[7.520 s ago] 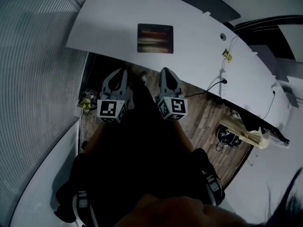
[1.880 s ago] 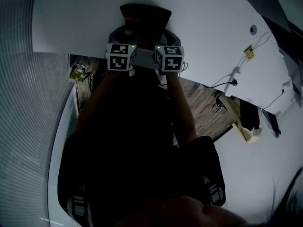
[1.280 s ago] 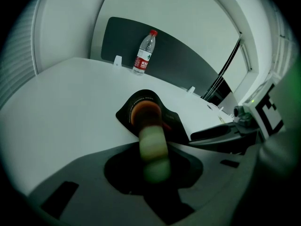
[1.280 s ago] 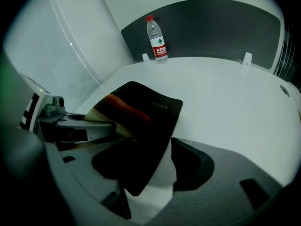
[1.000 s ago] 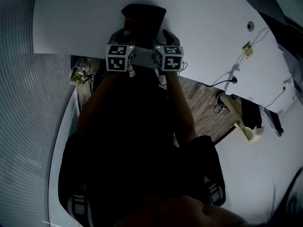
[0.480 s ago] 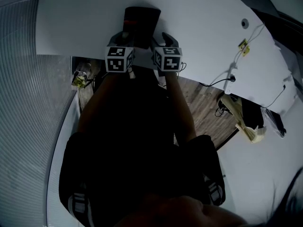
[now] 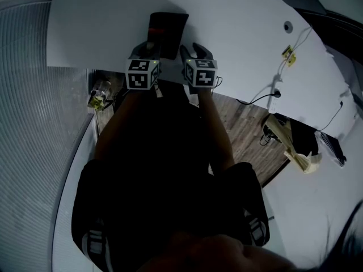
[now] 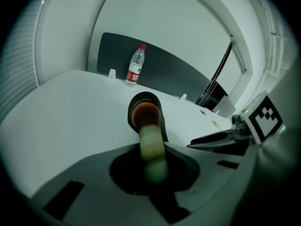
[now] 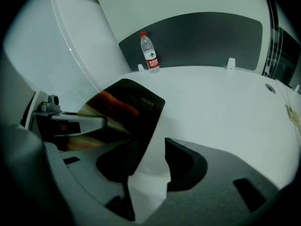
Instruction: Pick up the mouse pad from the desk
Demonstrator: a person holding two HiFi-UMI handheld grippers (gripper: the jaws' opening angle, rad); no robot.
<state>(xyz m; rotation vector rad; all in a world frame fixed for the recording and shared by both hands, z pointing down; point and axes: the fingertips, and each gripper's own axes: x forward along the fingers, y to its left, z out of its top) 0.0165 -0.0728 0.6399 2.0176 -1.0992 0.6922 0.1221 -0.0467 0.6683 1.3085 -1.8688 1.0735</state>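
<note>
Left gripper (image 8: 153, 147): jaws pinched narrow on near edge of mouse pad (image 7: 168, 30). Pad raised off white desk (image 7: 96, 21), sticking forward from jaws, bowed. Right gripper (image 9: 150, 159) just beside, to pad's right: jaws partly apart, just been closing. Pad's right edge alongside its left jaw, not pinched. Bare desk shows in gap.

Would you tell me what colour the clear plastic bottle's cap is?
Red cap; clearest in the right gripper view.

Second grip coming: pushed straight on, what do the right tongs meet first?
Probably the mouse pad: its edge reaches between the right tongs' jaws, which have just been closing but don't pinch it. Past it, the white desk; depth unclear.
</note>
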